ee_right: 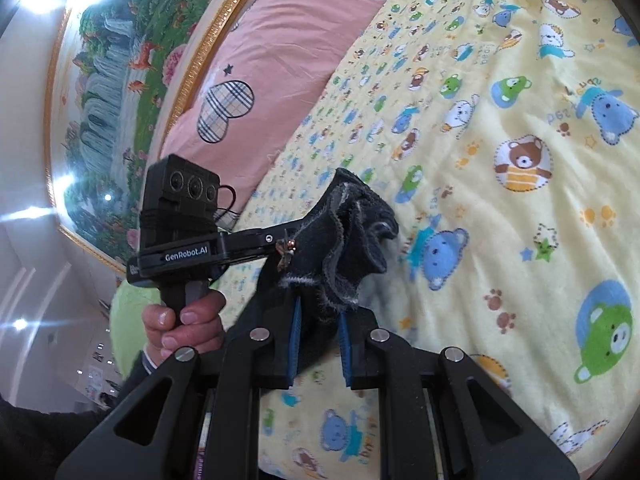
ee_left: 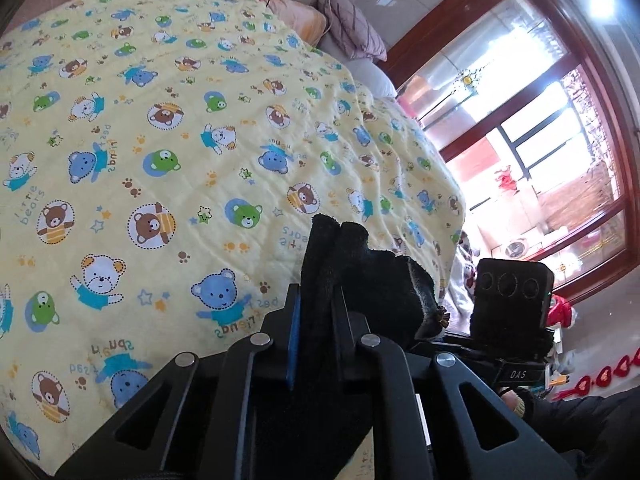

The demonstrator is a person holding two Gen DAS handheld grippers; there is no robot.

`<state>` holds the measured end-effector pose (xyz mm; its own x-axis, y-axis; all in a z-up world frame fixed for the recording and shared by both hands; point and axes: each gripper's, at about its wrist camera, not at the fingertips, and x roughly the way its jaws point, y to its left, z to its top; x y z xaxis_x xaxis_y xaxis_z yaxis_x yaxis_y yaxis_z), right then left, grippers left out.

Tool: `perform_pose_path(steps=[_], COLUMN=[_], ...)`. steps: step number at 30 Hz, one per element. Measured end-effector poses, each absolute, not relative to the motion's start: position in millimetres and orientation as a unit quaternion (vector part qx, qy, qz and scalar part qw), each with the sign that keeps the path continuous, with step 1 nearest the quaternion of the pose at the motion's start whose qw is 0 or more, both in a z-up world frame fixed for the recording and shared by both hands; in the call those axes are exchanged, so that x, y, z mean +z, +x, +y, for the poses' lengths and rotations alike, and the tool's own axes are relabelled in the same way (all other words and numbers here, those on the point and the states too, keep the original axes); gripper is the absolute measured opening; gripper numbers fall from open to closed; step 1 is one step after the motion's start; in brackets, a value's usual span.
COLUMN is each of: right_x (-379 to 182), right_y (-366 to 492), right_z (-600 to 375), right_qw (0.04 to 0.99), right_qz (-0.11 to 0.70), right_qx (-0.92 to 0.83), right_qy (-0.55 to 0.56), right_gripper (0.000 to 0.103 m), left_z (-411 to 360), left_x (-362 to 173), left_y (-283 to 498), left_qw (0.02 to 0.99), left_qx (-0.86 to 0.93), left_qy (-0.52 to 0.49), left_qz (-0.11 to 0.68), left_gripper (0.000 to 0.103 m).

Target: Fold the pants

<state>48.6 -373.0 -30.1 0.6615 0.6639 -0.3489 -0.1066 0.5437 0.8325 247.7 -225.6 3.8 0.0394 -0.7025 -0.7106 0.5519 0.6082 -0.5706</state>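
The pants (ee_left: 360, 280) are a bunch of black fleecy fabric held above a bed with a yellow bear-print quilt (ee_left: 160, 140). My left gripper (ee_left: 316, 296) is shut on one bunched edge, which stands up between its fingers. In the right wrist view the pants (ee_right: 352, 232) hang between both tools, and my right gripper (ee_right: 320, 304) is shut on the fabric, its blue pads (ee_right: 297, 336) on either side. The two grippers sit close together, with the cloth stretched short between them. The right tool's camera block (ee_left: 512, 296) shows beside the left one. A hand (ee_right: 184, 324) grips the left tool's handle.
The quilt (ee_right: 500, 200) covers most of the bed below. Pink pillows (ee_right: 280, 60) and a gold-framed painting (ee_right: 120, 80) lie past the bed's head. More pillows (ee_left: 352, 24) and a wood-framed window (ee_left: 540, 140) stand beyond the bed's far side.
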Motion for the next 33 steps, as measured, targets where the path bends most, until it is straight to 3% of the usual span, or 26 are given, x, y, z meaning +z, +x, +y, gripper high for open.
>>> perform_pose_path(steps=[18,33], right_x=[28,0], right_y=[56,75], right_z=[-290,-195], right_qw=[0.769,0.725], right_qz=[0.308,0.372], right_qx=[0.401,0.469], right_qy=[0.391,0.341], right_gripper=[0.018,0.018], left_z=[-113,-21], left_x=[69,22], left_y=[179,140], left_qw=[0.791,0.805], left_qx=[-0.392,-0.331], left_qy=[-0.147,-0.231], left_qz=[0.446,0.435], left_gripper=[0.012,0.012])
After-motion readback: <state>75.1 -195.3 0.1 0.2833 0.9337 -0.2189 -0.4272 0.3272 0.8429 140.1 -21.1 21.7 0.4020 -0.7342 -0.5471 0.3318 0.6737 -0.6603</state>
